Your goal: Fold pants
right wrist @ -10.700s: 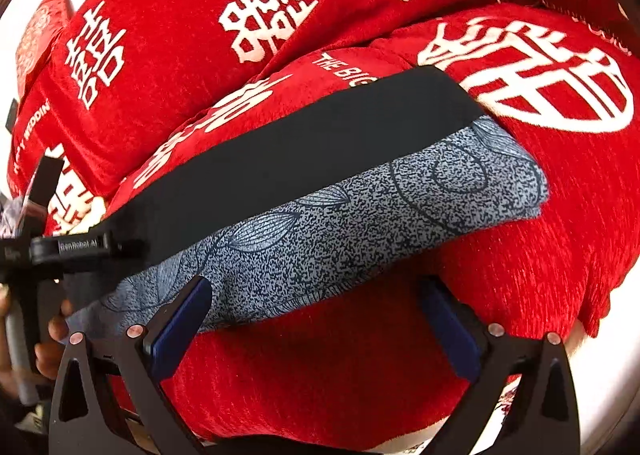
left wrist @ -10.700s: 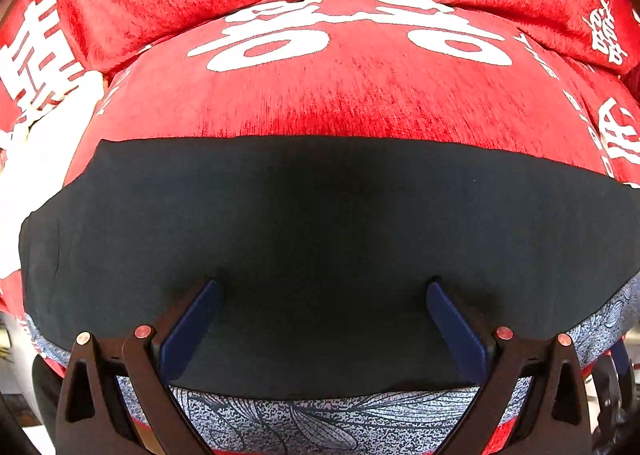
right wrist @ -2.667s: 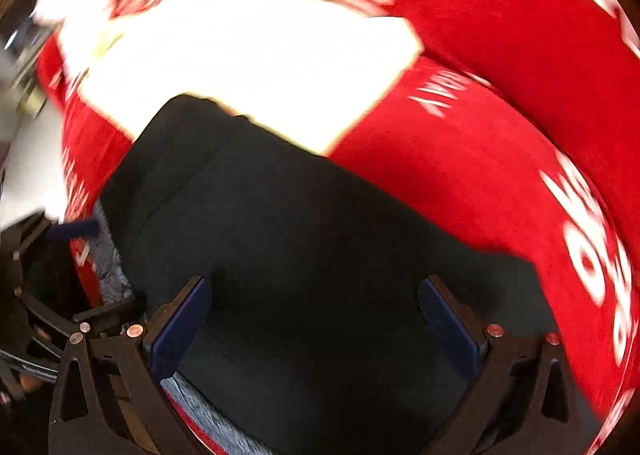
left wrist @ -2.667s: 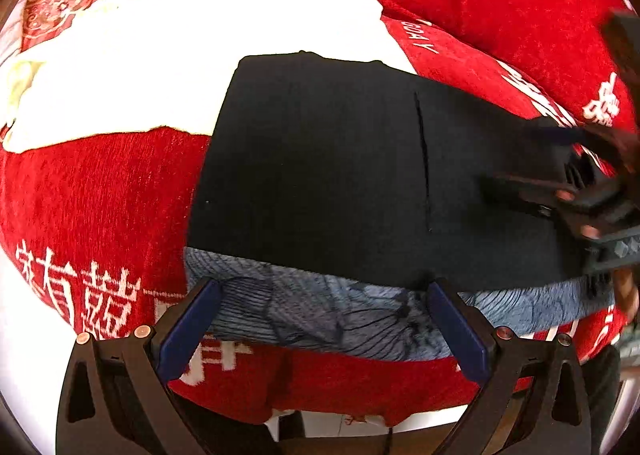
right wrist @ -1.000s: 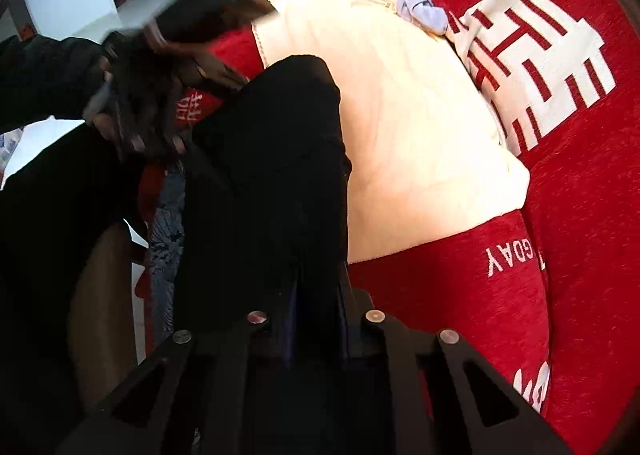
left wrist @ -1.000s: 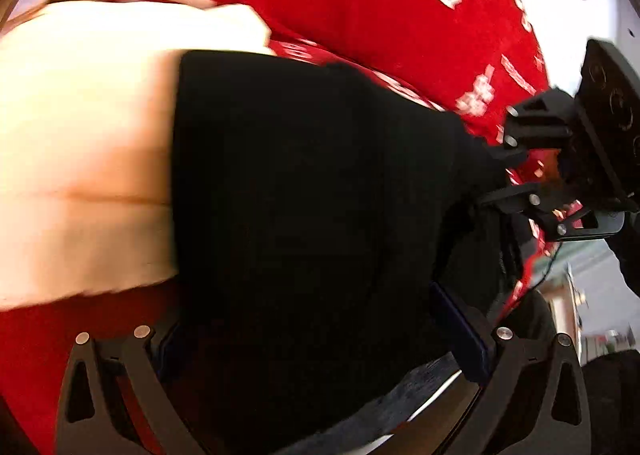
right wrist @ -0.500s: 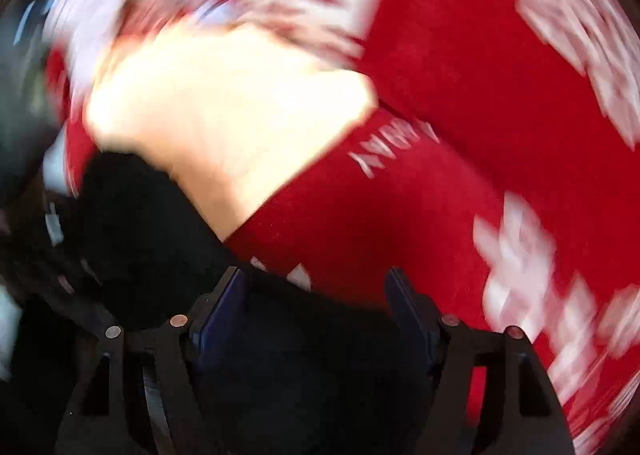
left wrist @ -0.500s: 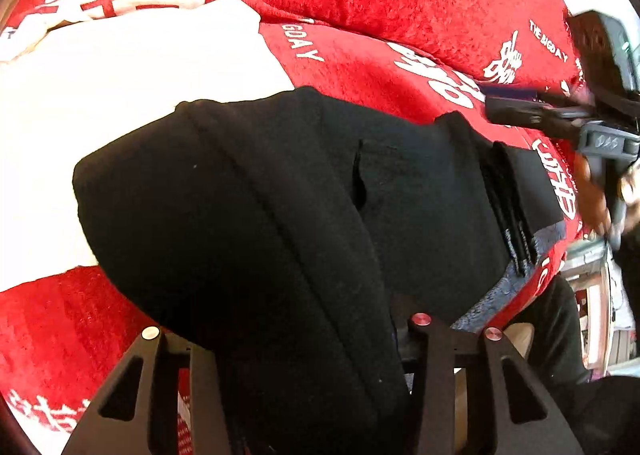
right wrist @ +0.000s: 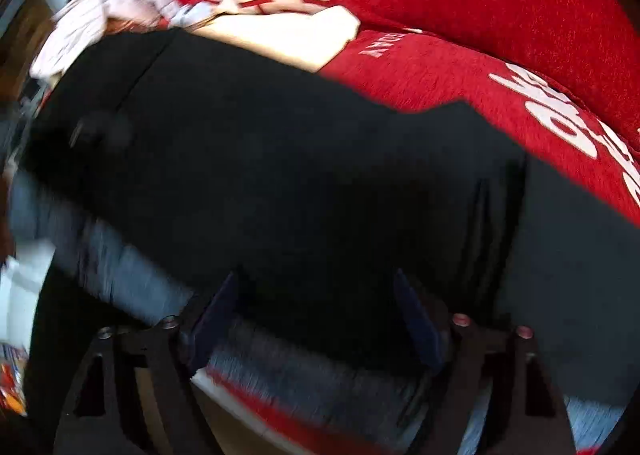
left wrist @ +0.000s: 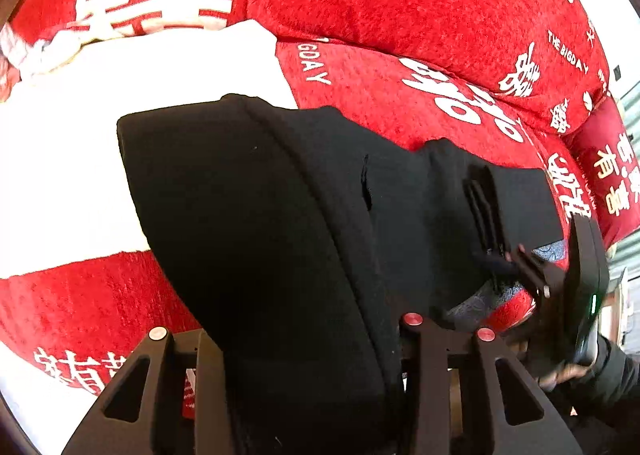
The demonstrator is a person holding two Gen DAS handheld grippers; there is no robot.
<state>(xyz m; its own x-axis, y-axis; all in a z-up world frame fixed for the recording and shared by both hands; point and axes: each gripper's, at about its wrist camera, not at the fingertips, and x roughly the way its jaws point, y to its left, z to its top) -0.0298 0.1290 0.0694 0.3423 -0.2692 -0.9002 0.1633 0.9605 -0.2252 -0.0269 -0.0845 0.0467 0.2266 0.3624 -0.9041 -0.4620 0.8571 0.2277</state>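
Pants (left wrist: 280, 215) (black) cover red cushion (left wrist: 400, 15)

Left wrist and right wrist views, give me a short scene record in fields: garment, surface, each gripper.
garment: black pants, partly folded, with a thick fold raised toward the left camera
surface: red sofa cover with white characters; a white cloth lies beside the pants
left gripper: shut on the pants fold
right gripper: open, with fingers over the pants, gripping nothing
under layer: grey patterned fabric at the pants' near edge
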